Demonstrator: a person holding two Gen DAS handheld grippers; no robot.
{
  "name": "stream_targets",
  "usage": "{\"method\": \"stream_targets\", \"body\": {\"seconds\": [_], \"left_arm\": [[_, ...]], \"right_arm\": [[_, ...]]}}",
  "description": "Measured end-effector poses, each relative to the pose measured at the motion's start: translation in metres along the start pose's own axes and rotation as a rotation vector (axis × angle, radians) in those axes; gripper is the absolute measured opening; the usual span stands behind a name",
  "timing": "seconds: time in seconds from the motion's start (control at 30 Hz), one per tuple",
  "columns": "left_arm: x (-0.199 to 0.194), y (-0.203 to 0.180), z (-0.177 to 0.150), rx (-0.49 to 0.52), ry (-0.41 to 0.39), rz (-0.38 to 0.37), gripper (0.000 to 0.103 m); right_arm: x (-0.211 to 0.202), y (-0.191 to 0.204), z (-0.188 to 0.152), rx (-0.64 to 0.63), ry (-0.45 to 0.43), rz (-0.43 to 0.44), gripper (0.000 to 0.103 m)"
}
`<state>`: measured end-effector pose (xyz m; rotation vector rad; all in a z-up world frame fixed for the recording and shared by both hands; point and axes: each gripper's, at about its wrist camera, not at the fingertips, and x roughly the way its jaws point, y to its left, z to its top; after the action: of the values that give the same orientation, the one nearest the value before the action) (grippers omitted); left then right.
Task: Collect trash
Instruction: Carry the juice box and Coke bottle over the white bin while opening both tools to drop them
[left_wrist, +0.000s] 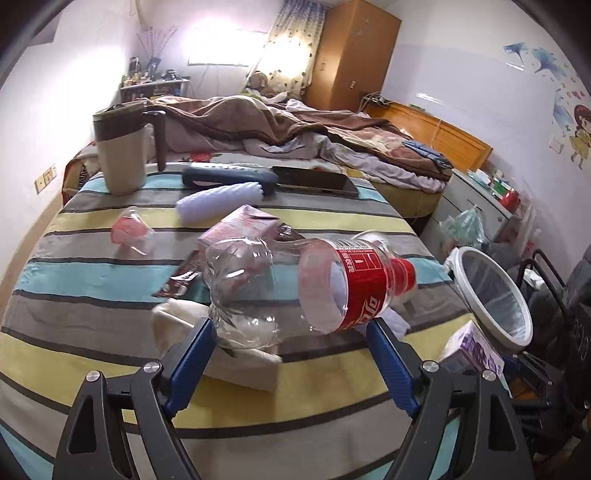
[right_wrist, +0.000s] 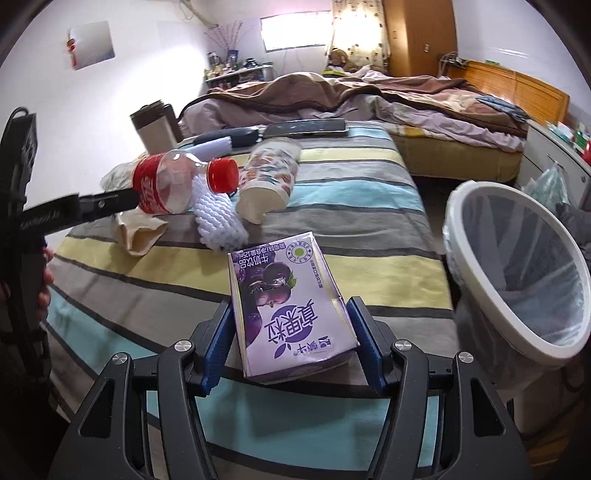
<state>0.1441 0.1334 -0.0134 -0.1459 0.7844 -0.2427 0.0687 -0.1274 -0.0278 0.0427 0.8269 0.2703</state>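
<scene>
My left gripper is shut on a clear plastic bottle with a red label and red cap, held above the striped table; the bottle also shows in the right wrist view. My right gripper is shut on a purple milk carton, which also shows in the left wrist view. A white-rimmed trash bin with a clear liner stands just right of the table, also in the left wrist view.
On the striped cloth lie a paper cup, a white foam net sleeve, a crumpled tissue, a pink wrapper, a brown carton, a mug, a phone. A bed stands behind.
</scene>
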Motion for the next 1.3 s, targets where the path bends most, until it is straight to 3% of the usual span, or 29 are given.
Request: {"method": "stream_targets", "body": {"seconds": [0.2, 0.37, 0.6, 0.77, 0.87, 0.97, 1.0, 1.1, 1.3], "left_arm": [[-0.006, -0.024, -0.016, 0.031, 0.021, -0.034, 0.083], [-0.018, -0.043, -0.035, 0.085, 0.08, -0.131, 0.083], [-0.056, -0.057, -0.033, 0.193, -0.017, -0.053, 0.084], [-0.059, -0.055, -0.02, 0.235, -0.049, -0.025, 0.084], [-0.038, -0.05, -0.011, 0.217, 0.009, -0.055, 0.084], [-0.018, -0.056, -0.013, 0.256, 0.065, -0.041, 0.084], [-0.015, -0.059, -0.017, 0.269, 0.08, -0.067, 0.084], [-0.012, -0.065, -0.026, 0.281, 0.11, -0.124, 0.084], [-0.009, -0.082, -0.042, 0.332, 0.161, -0.134, 0.084]], "right_arm": [[-0.002, -0.01, 0.0, 0.02, -0.011, -0.022, 0.062], [-0.003, -0.02, -0.001, 0.037, -0.016, -0.038, 0.062], [-0.003, -0.026, -0.001, 0.051, -0.019, -0.042, 0.062], [-0.003, -0.027, -0.002, 0.051, -0.02, -0.042, 0.062], [-0.003, -0.027, -0.003, 0.048, -0.02, -0.039, 0.062], [-0.006, -0.028, -0.004, 0.046, -0.022, -0.038, 0.062], [-0.008, -0.028, -0.004, 0.047, -0.026, -0.037, 0.062], [-0.01, -0.029, -0.005, 0.046, -0.029, -0.042, 0.062], [-0.01, -0.03, -0.006, 0.056, -0.03, -0.039, 0.062]]}}
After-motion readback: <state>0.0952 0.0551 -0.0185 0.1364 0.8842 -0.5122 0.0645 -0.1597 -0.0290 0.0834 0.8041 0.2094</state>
